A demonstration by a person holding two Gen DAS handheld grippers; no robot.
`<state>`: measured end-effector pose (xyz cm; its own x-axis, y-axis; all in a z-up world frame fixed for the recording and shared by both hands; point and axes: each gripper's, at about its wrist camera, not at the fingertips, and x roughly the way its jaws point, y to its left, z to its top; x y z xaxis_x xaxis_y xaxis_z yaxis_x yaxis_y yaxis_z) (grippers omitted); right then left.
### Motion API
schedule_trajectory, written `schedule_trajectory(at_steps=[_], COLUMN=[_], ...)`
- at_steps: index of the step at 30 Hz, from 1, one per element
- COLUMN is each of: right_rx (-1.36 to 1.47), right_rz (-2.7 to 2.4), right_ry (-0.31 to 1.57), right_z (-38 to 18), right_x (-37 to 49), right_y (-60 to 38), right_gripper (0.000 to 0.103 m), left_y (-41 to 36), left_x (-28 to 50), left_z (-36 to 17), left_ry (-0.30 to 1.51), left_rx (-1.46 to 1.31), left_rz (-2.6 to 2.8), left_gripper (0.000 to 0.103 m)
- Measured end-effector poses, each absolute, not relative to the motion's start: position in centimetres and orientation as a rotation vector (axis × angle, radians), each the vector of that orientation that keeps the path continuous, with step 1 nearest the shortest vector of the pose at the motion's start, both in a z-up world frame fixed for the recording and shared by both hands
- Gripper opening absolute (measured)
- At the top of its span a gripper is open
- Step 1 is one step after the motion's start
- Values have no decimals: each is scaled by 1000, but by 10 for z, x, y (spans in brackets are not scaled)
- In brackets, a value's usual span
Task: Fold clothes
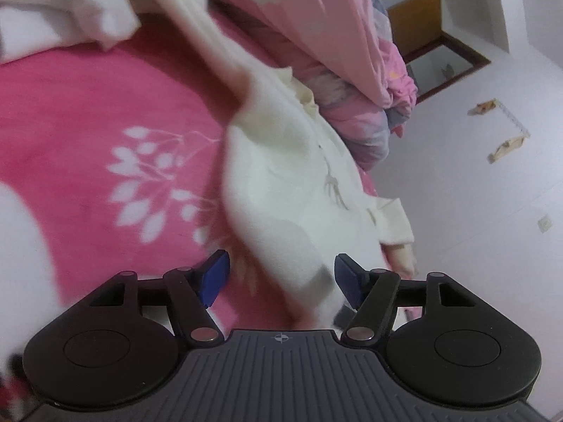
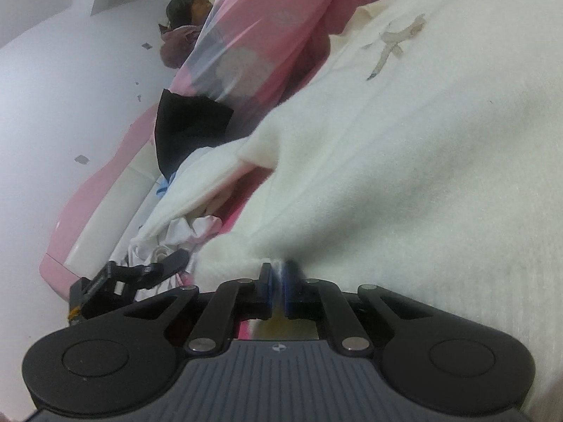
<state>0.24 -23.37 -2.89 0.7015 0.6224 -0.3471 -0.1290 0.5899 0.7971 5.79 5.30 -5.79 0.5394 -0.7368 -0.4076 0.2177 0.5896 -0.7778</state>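
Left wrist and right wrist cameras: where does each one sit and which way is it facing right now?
Left wrist: on the left gripper, looking along its open blue pads over the cream sweater on the pink bedspread; fabric lies between the pads, unpinched.
Right wrist: on the right gripper, close against the sweater's edge, jaws shut on it; the left gripper's black body shows at lower left.
Shared: the cream sweater with its bow and the pink floral quilt.
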Motion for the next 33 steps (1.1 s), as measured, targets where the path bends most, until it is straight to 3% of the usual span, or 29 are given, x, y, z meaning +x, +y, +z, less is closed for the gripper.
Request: schedule_trajectory(at_steps=[1,2,3,5,9,16,22,23,26,27,33], right_rx=[832,833,834,842,825,653,596,596,594,595,614], right_rz=[481,488,497,522,612,743,712,712,714,708,549], right_ry=[663,660,656,642,596,612,764,770,772,768,689], right_z=[-28,-28,-27,-26,-14,18,3,3,7,9,27], right_x=[1,0,1,0,-16,-56,-67,-70,-78,-79,-96], right_y=[-234,-234,-233,-232,-232,-223,-211,-211,-211,-212,-243], right_gripper=[5,5,5,5,5,5,8,8,10,10,13], left_y=[49,46,44,44,55,68,75,77,76,74,60], left_x=[56,54,52,46,27,8,-4,-6,-9,-9,-13], left_z=[-57,-56,-56,-52,-35,-48,-64,-64,-63,-64,-63], left_ry=[798,790,789,768,755,921,935,928,918,919,899], left_rx=[-725,-718,-725,-724,-772,-860,-816,-817,-812,-803,-722], left_rz=[-634,-636,-643,-639,-688,-723,-704,-711,-705,-699,-697], left_gripper=[58,39,26,16,12,8,9,14,46,50,51])
